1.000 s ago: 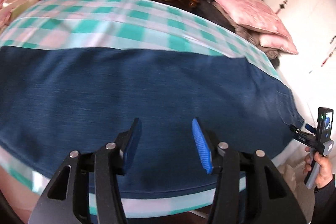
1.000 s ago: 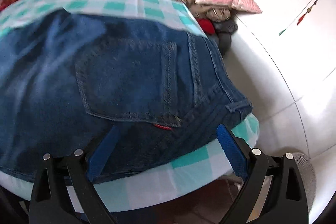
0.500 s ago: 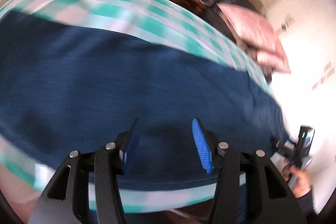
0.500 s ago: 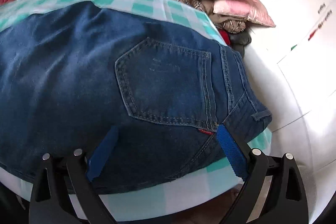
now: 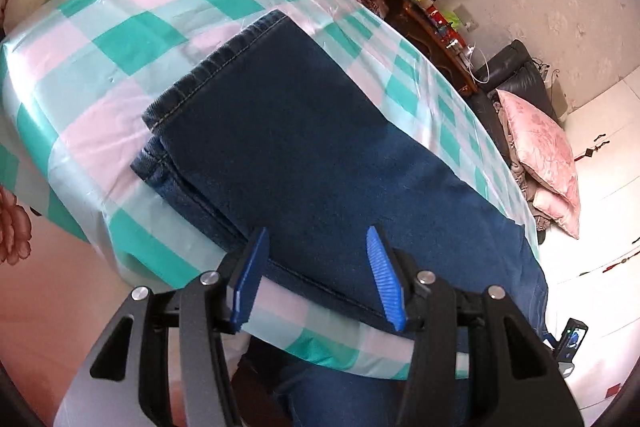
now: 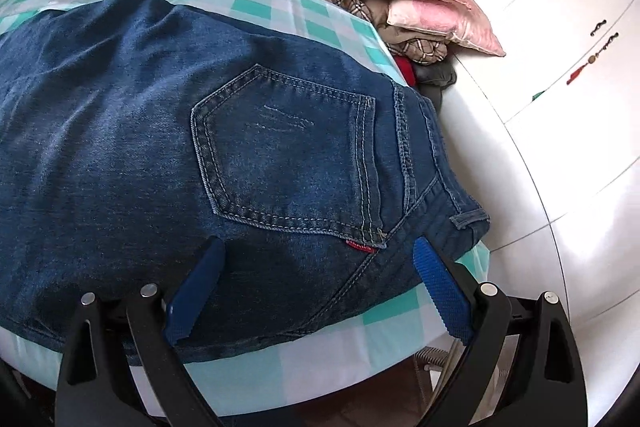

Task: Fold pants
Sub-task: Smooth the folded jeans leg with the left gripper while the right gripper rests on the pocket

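Pants (image 5: pixel 320 155) flat along bed's (image 5: pixel 120 39) near edge — legs stacked. Left hand-held gripper (image 5: pixel 316 275) apart, empty. Right hand-held gripper (image 6: pixel 316 291) apart — empty.

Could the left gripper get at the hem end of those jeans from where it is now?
Probably yes. The left gripper is open and empty over the leg of the jeans, and the hems lie flat ahead on the checked cloth with nothing covering them.
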`<state>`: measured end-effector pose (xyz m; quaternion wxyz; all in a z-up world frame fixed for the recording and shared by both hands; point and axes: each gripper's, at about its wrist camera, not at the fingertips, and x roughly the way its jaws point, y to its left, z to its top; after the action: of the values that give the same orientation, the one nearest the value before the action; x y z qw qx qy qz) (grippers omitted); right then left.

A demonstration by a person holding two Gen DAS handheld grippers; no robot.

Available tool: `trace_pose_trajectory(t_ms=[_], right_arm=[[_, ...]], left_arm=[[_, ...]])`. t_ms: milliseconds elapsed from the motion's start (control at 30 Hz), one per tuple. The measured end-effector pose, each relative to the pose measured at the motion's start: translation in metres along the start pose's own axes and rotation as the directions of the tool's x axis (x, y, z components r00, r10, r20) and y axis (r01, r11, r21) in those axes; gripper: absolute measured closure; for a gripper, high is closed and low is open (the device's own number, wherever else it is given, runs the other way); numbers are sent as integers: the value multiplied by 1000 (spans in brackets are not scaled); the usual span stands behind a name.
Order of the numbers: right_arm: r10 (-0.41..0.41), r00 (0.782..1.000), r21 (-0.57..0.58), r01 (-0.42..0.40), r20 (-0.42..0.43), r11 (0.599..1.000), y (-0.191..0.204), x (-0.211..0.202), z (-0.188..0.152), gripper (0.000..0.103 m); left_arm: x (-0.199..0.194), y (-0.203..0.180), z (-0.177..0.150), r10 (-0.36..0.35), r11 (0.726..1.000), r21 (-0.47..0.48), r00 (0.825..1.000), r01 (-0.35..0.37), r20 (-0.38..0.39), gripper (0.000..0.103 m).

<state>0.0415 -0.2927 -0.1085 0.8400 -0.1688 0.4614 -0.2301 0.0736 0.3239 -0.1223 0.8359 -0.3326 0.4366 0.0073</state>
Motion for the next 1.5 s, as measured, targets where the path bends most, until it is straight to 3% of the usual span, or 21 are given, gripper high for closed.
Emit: trace_pose_trajectory(t_ms=[400, 700, 1067, 1100, 1200, 1267, 1367, 1500], right_arm=[[14, 1000, 13, -14, -9, 1000, -1, 1, -1, 12], [31, 999, 22, -31, -9, 999, -4, 2, -1, 12], [44, 999, 22, -44, -12, 999, -6, -3, -3, 12], [52, 999, 31, -52, -7, 998, -7, -7, -1, 12], [98, 995, 61, -99, 27, 993, -6, -21, 7, 12], [134, 990, 48, -136, 46, 990, 1, -30, 13, 12], [179, 983, 37, -180, 50, 983, 12, -37, 17, 12], [201, 979, 3, -201, 44, 980, 29, -40, 17, 12]], left_arm=[[-3, -37, -9, -32, 997, 68, 999, 31, 12, 50], [26, -84, -38, -110, 986, 122, 992, 117, -68, 49], [78, -173, -96, -236, 941, 199, 952, 274, -196, 51], [82, -182, -100, -238, 937, 210, 950, 280, -202, 56], [93, -209, -115, -269, 917, 232, 933, 324, -238, 57], [102, -223, -124, -230, 919, 262, 940, 295, -250, 57], [109, -240, -138, -123, 920, 337, 965, 199, -233, 57], [108, -248, -146, -62, 918, 372, 977, 136, -206, 57]])
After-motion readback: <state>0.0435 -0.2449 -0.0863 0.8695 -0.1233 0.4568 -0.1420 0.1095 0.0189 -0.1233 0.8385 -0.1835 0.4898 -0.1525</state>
